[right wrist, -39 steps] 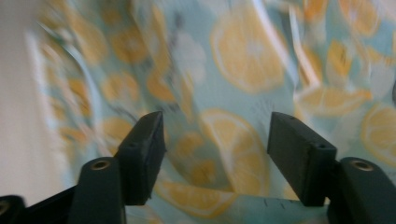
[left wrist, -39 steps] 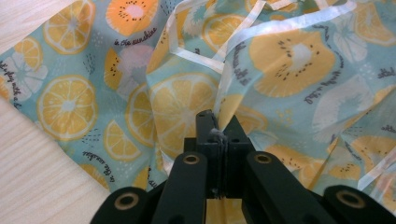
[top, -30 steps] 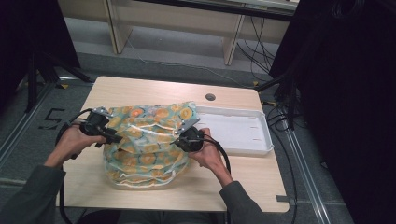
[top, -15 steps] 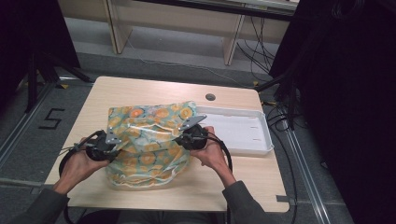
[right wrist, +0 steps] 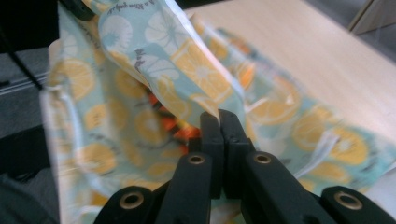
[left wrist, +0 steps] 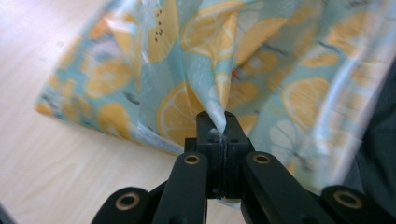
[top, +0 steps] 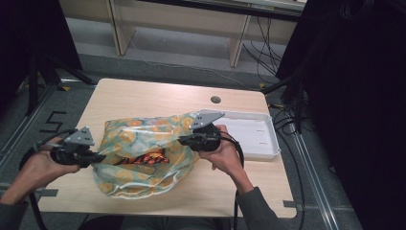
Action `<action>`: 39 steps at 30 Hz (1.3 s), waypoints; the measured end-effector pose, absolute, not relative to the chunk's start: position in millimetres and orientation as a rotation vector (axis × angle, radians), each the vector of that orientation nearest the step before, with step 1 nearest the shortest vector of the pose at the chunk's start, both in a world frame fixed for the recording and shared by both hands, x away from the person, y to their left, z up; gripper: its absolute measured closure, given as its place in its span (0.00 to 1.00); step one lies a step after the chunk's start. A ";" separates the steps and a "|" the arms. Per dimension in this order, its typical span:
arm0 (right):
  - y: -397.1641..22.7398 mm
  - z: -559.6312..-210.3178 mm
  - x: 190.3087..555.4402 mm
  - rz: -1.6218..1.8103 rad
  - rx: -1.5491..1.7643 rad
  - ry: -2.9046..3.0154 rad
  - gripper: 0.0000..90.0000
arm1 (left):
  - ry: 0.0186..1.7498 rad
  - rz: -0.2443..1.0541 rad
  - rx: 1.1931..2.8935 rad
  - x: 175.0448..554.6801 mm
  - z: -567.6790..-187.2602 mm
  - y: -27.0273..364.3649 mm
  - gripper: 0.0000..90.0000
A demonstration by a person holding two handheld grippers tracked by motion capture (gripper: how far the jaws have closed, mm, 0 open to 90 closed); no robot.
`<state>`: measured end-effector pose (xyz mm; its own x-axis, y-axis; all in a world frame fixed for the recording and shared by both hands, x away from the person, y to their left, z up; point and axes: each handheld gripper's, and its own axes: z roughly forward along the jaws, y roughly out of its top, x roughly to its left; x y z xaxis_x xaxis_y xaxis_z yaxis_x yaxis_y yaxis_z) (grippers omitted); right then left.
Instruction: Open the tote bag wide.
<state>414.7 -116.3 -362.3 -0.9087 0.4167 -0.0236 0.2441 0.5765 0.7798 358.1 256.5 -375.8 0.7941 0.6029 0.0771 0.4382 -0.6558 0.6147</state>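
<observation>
On the table: one lemon-print plastic bag [top: 143, 153] is lying across the near half of the wooden table [top: 143, 98], its mouth being pulled apart, with one orange-and-dark packet [top: 146, 158] showing inside.
Left of the bag: the left gripper [top: 98, 157] is pinching the bag's left edge; in the left gripper view the film is being squeezed between the jaws of the left gripper [left wrist: 219, 123].
What has just changed: the left jaws have just been closing, with bag film between them, and compared with a second ago this hand is sitting further out to the bag's left, nearer the table edge.
Right of the bag: the right gripper [top: 184, 140] is clamping the opposite edge; the right gripper [right wrist: 218, 119] is showing its jaws pressed together on the film.
Meaning: both sides are now being held, so I judge the bag is being spread open.
Beyond the bag: one white tray [top: 268, 143] is resting just right of it.
Count: two grippers, one bag, one packet, one tray.
</observation>
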 end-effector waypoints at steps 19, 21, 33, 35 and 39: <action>-69.8 -447.4 494.0 0.850 0.689 2.622 1.00 | 1.080 0.227 2.386 436.4 -459.7 267.3 0.92; -71.8 -447.1 492.2 0.833 0.709 2.640 1.00 | 1.070 0.249 2.391 431.7 -453.5 265.1 0.79; -76.5 -439.0 486.5 0.886 0.796 2.624 0.98 | 0.789 0.404 2.360 407.9 -412.3 200.5 0.37; -76.8 -438.1 486.9 0.909 0.794 2.614 0.96 | 0.807 0.435 2.404 413.5 -424.0 189.3 0.35; -77.8 -435.9 484.8 0.908 0.775 2.615 0.83 | 0.838 0.391 2.375 424.5 -440.2 184.7 0.49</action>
